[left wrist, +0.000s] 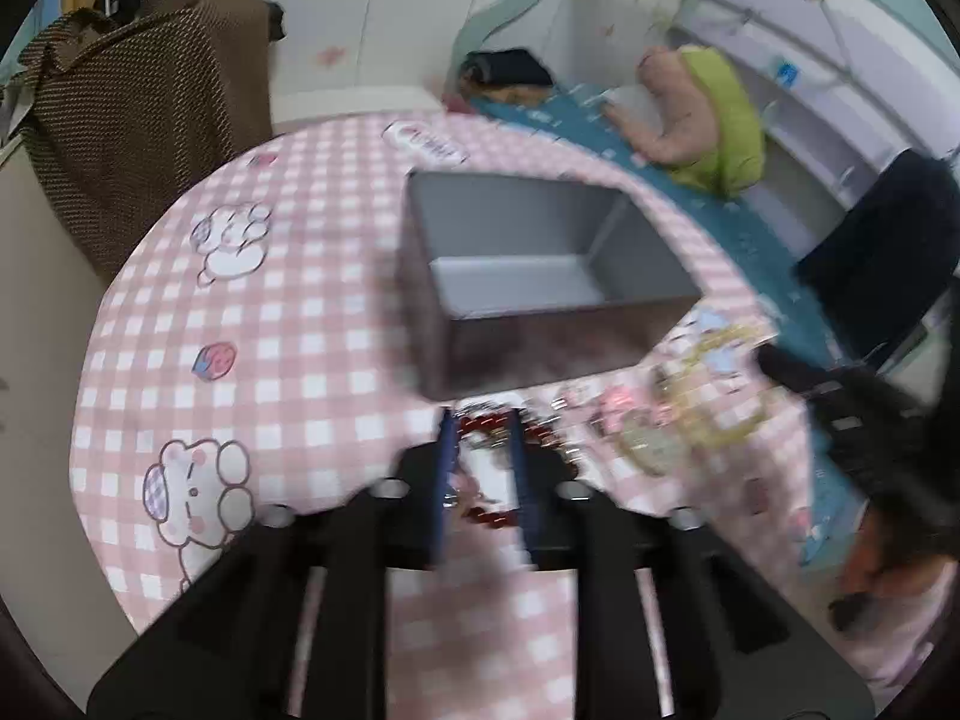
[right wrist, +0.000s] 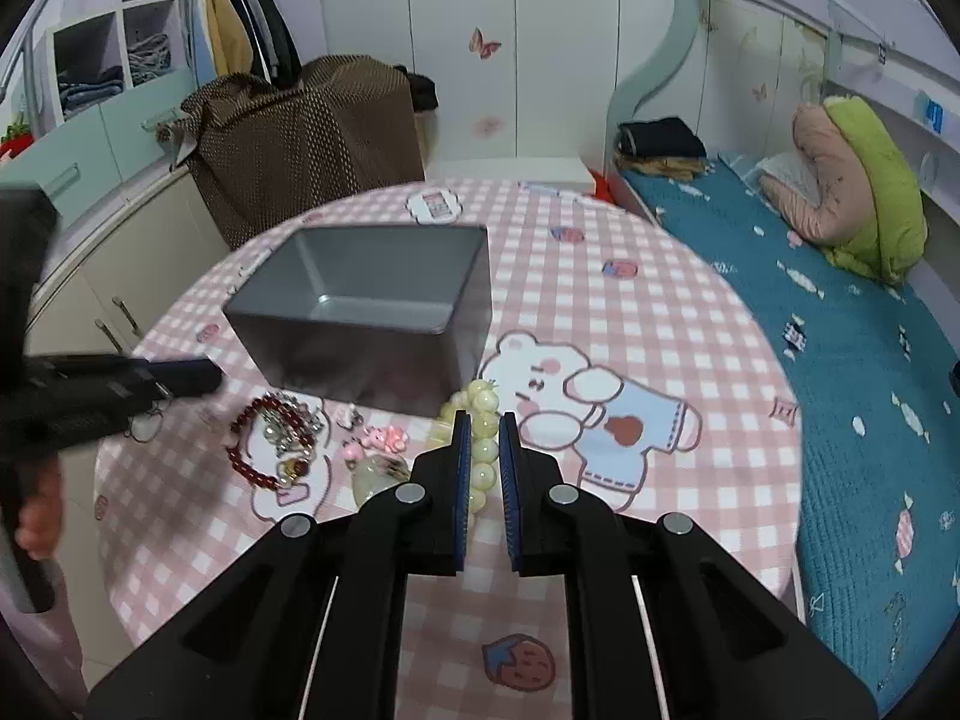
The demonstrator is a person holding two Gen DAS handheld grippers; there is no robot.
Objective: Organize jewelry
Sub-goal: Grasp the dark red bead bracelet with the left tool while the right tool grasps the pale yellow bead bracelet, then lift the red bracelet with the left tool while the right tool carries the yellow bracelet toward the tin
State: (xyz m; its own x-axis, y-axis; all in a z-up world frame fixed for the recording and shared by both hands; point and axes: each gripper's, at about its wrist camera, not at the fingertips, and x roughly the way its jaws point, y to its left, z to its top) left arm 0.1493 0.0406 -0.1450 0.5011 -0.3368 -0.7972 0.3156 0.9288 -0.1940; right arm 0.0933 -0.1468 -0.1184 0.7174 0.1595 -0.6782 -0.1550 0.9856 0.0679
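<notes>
A grey metal box [right wrist: 366,312] stands open and empty on the round table; it also shows in the left wrist view [left wrist: 540,276]. Jewelry lies in front of it: a dark red bead bracelet [right wrist: 258,450], silver pieces [right wrist: 288,426], small pink charms [right wrist: 384,438] and a pale yellow bead bracelet [right wrist: 480,420]. My right gripper [right wrist: 480,426] has its jaws narrowly apart around the yellow bracelet, which runs between the fingers. My left gripper [left wrist: 480,420] stands over the red bracelet [left wrist: 486,426], its jaws apart with the beads between them; this view is blurred.
The table has a pink checked cloth [right wrist: 660,312] with bear prints. A bed with a blue cover [right wrist: 840,360] runs along the right. A brown dotted cloth [right wrist: 300,138] covers something behind the table. My left gripper shows in the right wrist view [right wrist: 204,378].
</notes>
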